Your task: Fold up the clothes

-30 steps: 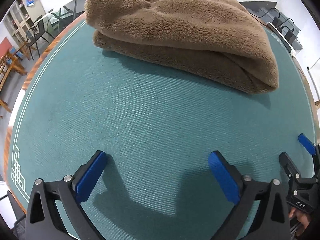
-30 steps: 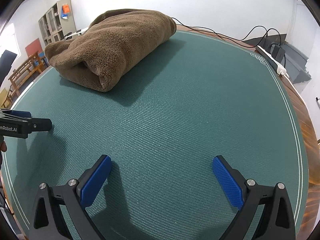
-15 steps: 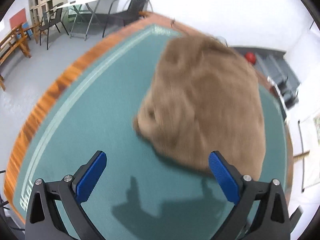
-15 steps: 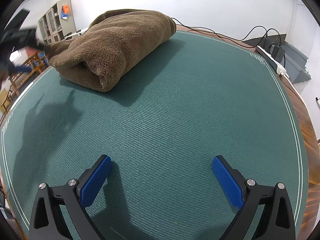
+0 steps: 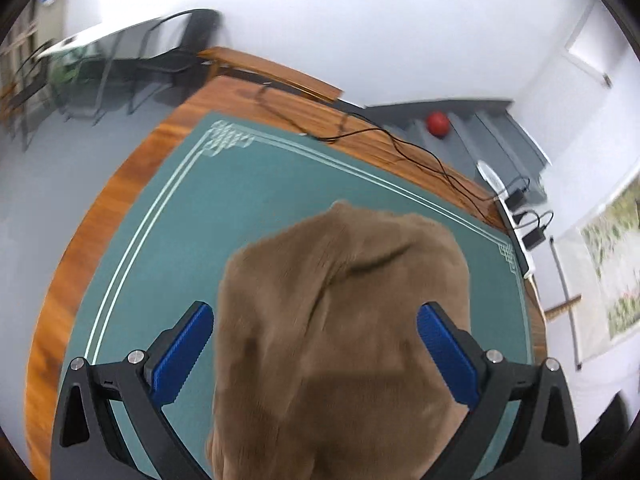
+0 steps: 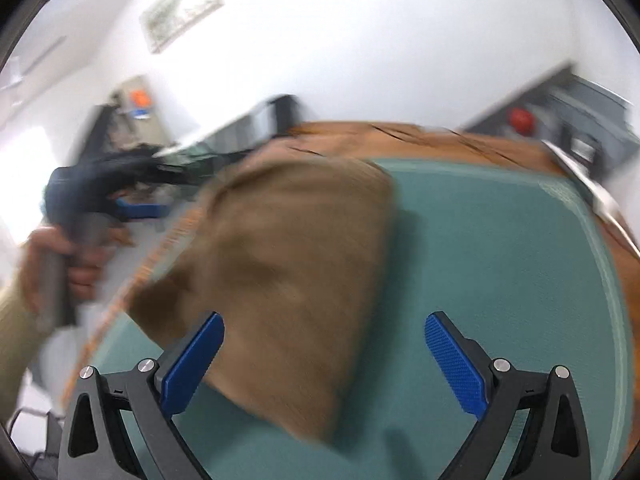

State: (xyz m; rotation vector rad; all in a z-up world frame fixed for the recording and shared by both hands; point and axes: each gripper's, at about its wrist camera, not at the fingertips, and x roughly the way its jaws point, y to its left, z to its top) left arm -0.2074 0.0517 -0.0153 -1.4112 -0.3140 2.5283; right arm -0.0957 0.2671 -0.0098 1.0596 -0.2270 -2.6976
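A folded brown fleece garment (image 5: 340, 320) lies on the green table mat (image 5: 192, 220). My left gripper (image 5: 316, 356) is open and hovers above the garment, its blue fingers to either side of it and not touching it. In the blurred right wrist view the garment (image 6: 280, 264) fills the middle. My right gripper (image 6: 324, 364) is open above the garment's near corner, holding nothing. The left gripper (image 6: 136, 208) shows there at the far left, held by a hand.
The wooden table edge (image 5: 100, 208) runs round the mat. Black cables (image 5: 400, 148) and a white power strip (image 5: 508, 216) lie at the far right edge. Chairs (image 5: 172, 48) stand beyond the table.
Both grippers have risen from low over the mat and swung over the garment. The left one moved first, the right one in the last half second. Both stay open.
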